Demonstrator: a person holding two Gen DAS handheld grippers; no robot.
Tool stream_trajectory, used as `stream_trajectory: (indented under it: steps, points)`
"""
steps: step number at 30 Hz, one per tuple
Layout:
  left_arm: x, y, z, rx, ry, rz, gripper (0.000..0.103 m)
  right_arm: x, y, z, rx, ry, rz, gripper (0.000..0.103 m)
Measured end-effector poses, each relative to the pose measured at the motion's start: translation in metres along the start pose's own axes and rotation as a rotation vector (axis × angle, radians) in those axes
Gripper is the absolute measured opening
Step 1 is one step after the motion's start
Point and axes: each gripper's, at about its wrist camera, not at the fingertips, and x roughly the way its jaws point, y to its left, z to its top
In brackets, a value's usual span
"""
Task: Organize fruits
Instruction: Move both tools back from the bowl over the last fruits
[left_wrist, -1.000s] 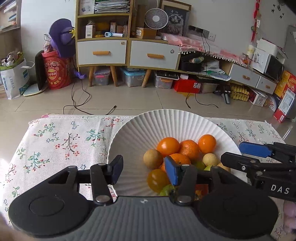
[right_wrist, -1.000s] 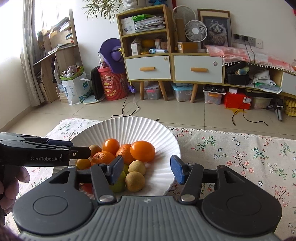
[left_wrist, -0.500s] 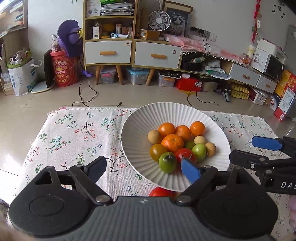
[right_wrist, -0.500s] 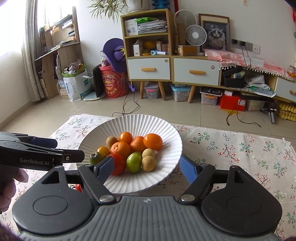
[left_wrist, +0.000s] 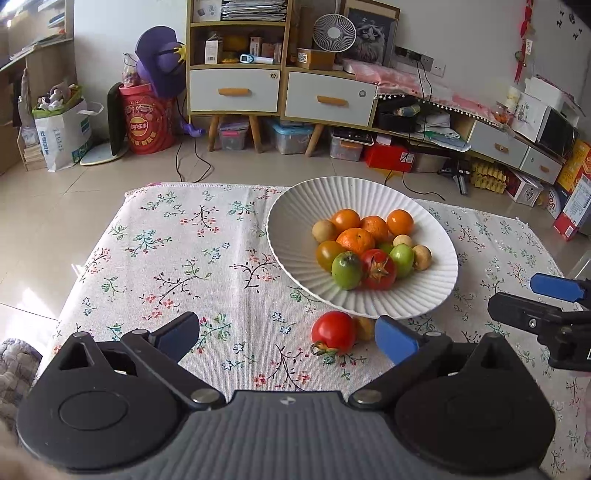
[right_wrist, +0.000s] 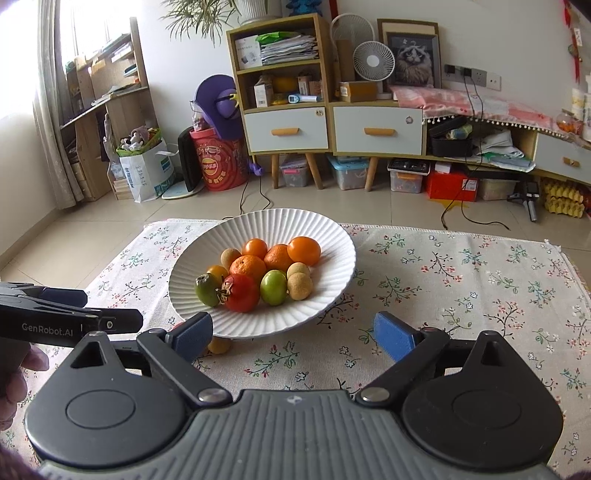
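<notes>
A white ribbed bowl (left_wrist: 295, 229) (right_wrist: 332, 236) on the floral cloth holds several oranges, green fruits, small tan fruits and a red tomato (left_wrist: 378, 264) (right_wrist: 242, 293). A second red tomato (left_wrist: 333, 331) and a small yellow fruit (left_wrist: 364, 328) (right_wrist: 219, 346) lie on the cloth just in front of the bowl. My left gripper (left_wrist: 288, 334) is open and empty, with the loose tomato between its fingers' line. My right gripper (right_wrist: 293, 332) is open and empty, just in front of the bowl.
The floral tablecloth (left_wrist: 177, 254) covers a low table. Behind it are tiled floor, cabinets with drawers (right_wrist: 288, 129), a fan, boxes and bags. Each gripper shows at the edge of the other's view.
Both grippers have pulled back from the bowl and opened wider. The loose red tomato and yellow fruit on the cloth have come into view.
</notes>
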Motion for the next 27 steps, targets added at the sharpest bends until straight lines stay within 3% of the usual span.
stream_trajectory:
  steps: [6, 11, 18, 27]
  points:
    - [-0.005, 0.000, -0.013, 0.035, -0.022, 0.004, 0.100, -0.006, 0.000, -0.014, 0.032, -0.007, 0.000, 0.098]
    - [-0.004, 0.003, -0.027, 0.061, 0.003, 0.010, 0.100, -0.006, 0.005, -0.028, 0.018, -0.014, -0.027, 0.098]
    - [-0.002, 0.011, -0.043, 0.029, 0.025, -0.005, 0.100, 0.001, 0.004, -0.038, 0.048, 0.018, -0.042, 0.101]
    - [0.013, 0.007, -0.057, 0.055, 0.031, 0.030, 0.100, 0.015, 0.005, -0.050, 0.004, 0.055, -0.082, 0.102]
